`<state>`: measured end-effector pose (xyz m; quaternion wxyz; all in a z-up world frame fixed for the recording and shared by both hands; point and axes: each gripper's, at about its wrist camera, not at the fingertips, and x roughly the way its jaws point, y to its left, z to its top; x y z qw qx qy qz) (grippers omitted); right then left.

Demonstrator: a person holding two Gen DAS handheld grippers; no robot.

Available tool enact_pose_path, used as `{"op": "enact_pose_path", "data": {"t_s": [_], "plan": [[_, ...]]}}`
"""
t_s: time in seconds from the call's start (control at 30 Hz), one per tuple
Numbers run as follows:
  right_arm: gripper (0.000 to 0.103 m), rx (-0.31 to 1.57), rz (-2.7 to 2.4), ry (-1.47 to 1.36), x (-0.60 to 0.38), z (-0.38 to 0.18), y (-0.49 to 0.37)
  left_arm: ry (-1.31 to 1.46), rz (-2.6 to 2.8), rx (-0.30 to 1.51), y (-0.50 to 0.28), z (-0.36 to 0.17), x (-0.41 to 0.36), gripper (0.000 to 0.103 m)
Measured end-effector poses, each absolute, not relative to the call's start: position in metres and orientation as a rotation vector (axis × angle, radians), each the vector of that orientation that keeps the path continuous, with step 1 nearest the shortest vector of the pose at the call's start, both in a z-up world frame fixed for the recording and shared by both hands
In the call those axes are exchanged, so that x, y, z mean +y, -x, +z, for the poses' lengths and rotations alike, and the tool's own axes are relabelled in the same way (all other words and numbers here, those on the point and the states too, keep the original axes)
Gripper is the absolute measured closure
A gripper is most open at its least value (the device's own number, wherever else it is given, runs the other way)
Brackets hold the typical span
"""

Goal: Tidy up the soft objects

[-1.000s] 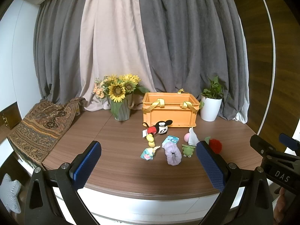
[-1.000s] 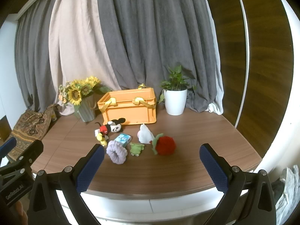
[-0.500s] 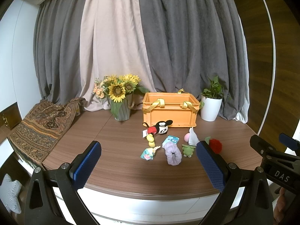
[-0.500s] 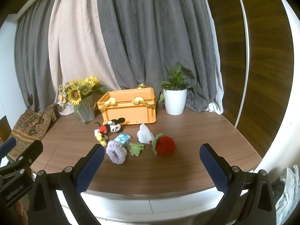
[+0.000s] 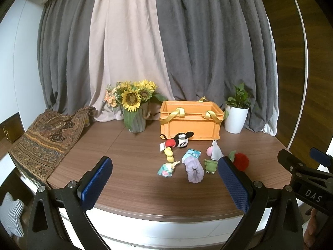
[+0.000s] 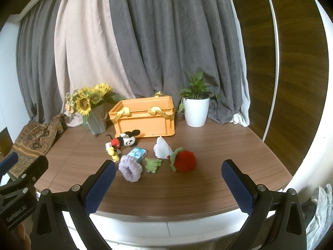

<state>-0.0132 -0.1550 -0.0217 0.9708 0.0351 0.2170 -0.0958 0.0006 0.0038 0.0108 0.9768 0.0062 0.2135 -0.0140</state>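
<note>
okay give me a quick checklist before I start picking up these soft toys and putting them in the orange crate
1. Left gripper open and empty: ok.
2. Right gripper open and empty: ok.
3. Orange crate upright, top open, handles hanging outside: ok.
4. Room inside the crate: cannot tell, its interior is hidden.
5. Toys apart enough to grip singly: ok for the red pompom and green frog; not ok for the purple scrunchie, which seems to touch the blue packet.
6. Grippers within reach of the toys: not ok, both hang short of the table's front edge.
</note>
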Motion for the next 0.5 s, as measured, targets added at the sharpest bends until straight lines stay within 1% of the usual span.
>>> {"op": "enact_pose_path", "data": {"t_s": [0.5], "plan": [[0.0, 0.531, -0.16, -0.082, -0.142, -0.052, -0.041, -0.05, -0.032, 0.524, -0.052, -0.024, 0.019, 0.0]]}}
